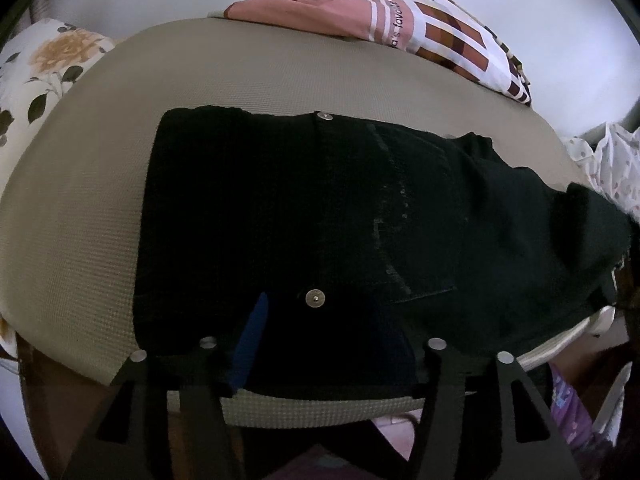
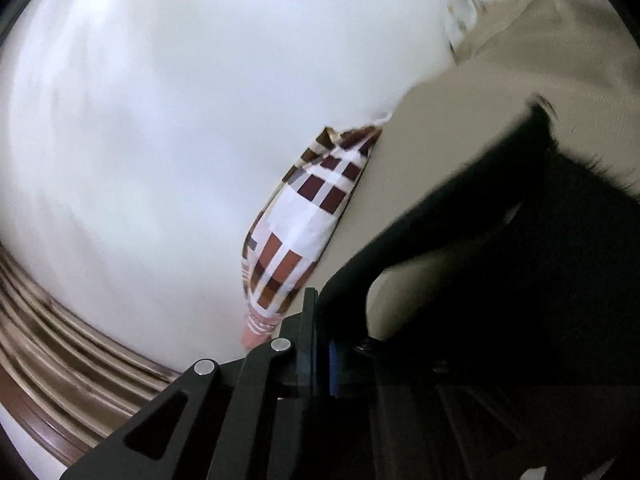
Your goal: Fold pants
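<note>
Black pants (image 1: 320,208) lie across a beige mat (image 1: 88,200), waistband to the left with two brass buttons, legs running right. My left gripper (image 1: 320,344) is open just above the near waistband, its blue pad (image 1: 250,344) showing over the fabric. In the right wrist view, my right gripper (image 2: 332,344) is shut on the black pants (image 2: 500,272), holding a fold of a leg lifted off the mat (image 2: 460,132). The view is tilted and blurred.
A pink and brown checked folded cloth (image 1: 400,28) lies at the mat's far edge, also in the right wrist view (image 2: 304,224). A floral pillow (image 1: 44,72) is at the left. Dotted white fabric (image 1: 608,160) is at the right. A white wall (image 2: 180,120) stands behind.
</note>
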